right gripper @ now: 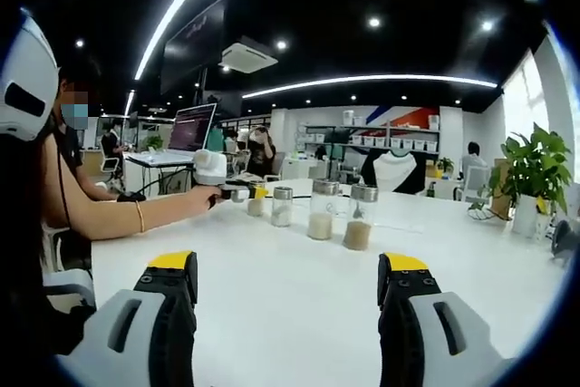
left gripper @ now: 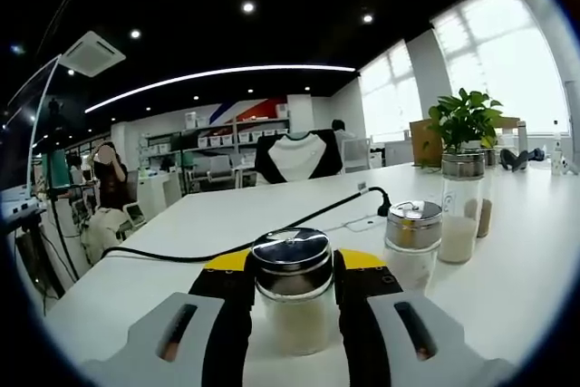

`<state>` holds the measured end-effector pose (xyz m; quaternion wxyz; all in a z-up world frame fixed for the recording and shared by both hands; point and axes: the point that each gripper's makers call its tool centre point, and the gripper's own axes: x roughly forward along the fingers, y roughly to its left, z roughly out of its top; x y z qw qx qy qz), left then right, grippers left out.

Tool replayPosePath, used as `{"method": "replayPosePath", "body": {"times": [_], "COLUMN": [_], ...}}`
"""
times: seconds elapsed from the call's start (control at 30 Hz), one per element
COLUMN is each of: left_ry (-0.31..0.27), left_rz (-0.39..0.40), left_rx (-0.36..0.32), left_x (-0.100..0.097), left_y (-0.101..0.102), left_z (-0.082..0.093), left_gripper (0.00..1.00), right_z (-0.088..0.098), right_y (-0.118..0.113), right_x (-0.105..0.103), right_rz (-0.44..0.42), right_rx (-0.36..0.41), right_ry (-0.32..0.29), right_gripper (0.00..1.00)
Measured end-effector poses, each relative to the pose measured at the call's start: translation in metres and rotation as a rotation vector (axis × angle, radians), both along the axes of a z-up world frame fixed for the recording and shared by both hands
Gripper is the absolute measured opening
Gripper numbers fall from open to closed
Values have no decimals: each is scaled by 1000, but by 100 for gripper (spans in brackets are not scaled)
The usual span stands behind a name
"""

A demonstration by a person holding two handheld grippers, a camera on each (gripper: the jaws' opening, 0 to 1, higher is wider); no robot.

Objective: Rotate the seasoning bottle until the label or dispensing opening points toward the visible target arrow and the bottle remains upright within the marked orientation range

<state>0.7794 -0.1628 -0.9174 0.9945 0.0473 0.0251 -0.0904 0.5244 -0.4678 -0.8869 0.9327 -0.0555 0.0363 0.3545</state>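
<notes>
Right, in the left gripper view the left gripper point(left gripper: 293, 301) is clenched around a short glass seasoning bottle with a steel lid point(left gripper: 292, 289), upright on the near white table point(left gripper: 227, 224); I'd say the turn comes next, bottle kept vertical. In the right gripper view the right gripper point(right gripper: 288, 301) is released, holding nothing, with the bottle far left point(right gripper: 256, 198).

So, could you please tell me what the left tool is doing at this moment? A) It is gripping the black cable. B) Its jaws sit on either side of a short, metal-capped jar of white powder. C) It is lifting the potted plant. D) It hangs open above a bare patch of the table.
B: in the left gripper view, the left tool has its jaws against both sides of the short jar on the table.
</notes>
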Motion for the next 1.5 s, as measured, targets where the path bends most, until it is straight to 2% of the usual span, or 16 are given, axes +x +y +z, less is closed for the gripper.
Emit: {"method": "replayPosePath", "body": {"times": [0.2,0.4,0.9,1.2,1.5], "left_ry": [0,7,3,-1,7], "left_rz": [-3,-9,-26,-45,-52], "left_rx": [4,-2,-13,-18,-27], "left_x": [1,1,1,1,0], "left_y": [1,1,1,0,1], "left_z": [-1,-3,-3,-3,-2], "left_gripper": [37,37,36,36,36], "right_z": [-3,-5,-5,-13,-12], "right_y": [1,5,2,3,2], "right_x": [-2,-6,-8,-6,-8], "right_rz": [39,73,91,84,78], "right_rx": [-7,-2,18,-13,-3], "right_ry": [11,24,41,56,63], "right_gripper": [87,99,99,99,99]}}
